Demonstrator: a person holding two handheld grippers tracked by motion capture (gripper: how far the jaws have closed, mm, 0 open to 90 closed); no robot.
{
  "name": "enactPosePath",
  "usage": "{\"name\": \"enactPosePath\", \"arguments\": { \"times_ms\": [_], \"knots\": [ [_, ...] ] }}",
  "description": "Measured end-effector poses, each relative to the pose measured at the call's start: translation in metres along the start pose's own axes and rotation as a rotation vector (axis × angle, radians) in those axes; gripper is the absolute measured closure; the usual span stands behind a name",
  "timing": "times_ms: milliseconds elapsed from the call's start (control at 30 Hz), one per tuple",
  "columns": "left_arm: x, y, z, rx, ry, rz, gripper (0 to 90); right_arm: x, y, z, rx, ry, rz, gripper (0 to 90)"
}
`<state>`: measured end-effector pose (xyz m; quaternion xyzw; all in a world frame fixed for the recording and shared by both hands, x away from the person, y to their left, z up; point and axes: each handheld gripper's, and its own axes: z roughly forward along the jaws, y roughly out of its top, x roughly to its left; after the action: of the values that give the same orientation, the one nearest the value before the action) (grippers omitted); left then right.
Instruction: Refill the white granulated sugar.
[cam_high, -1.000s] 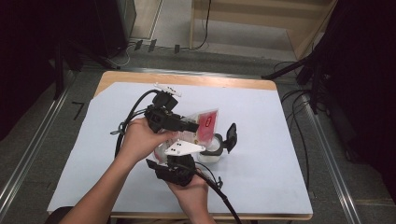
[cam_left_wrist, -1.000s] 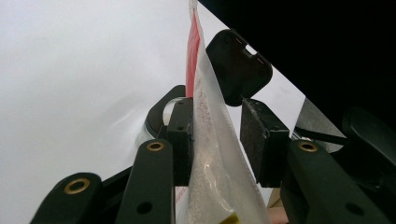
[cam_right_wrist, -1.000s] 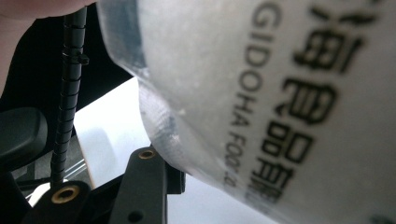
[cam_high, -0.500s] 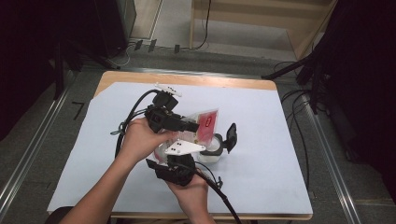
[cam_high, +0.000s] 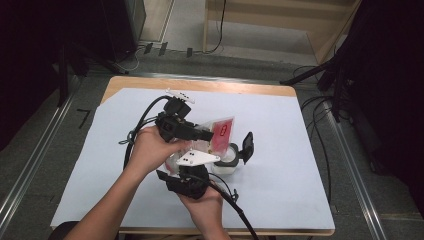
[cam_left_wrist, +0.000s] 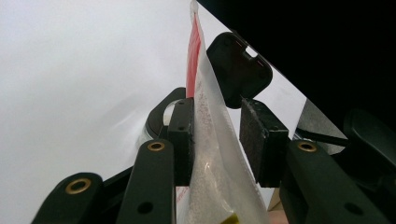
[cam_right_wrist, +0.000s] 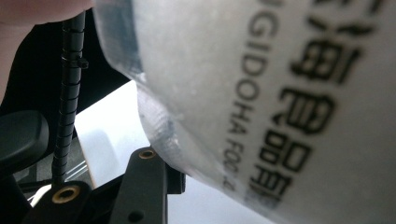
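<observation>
White sheet over a wooden table (cam_high: 280, 91), dark room around it: you hold a clear pouch between both grippers.

Your left gripper (cam_high: 202, 134) has the pouch (cam_high: 217, 135) between its jaws; in the left gripper view the bag (cam_left_wrist: 210, 154) lies flat against one pad (cam_left_wrist: 182, 135), while the other pad stands a little off it, so you cannot tell whether the grip is firm. Just beyond that gripper's tips sits a white container (cam_high: 227, 162) with its black lid (cam_high: 247, 146) flipped open. Your right gripper (cam_high: 192, 165) sits just below, with the pouch's printed face (cam_right_wrist: 280, 93) pressed close over its jaws; how they stand can't be made out.
</observation>
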<state>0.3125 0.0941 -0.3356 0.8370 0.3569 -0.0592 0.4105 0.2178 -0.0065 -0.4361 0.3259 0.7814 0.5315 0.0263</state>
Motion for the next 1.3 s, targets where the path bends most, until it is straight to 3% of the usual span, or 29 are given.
{"name": "enactPosePath", "arguments": {
  "times_ms": [567, 1300],
  "knots": [
    [-0.0004, 0.0007, -0.0003, 0.001, 0.002, 0.008, 67.0, 0.0009, -0.0004, 0.0005, -0.002, -0.015, -0.021, 63.4],
    [-0.0013, 0.0008, 0.0000, 0.002, 0.001, 0.008, 66.4, 0.0013, -0.0010, -0.0004, -0.012, -0.016, -0.009, 64.0]
  ]
}}
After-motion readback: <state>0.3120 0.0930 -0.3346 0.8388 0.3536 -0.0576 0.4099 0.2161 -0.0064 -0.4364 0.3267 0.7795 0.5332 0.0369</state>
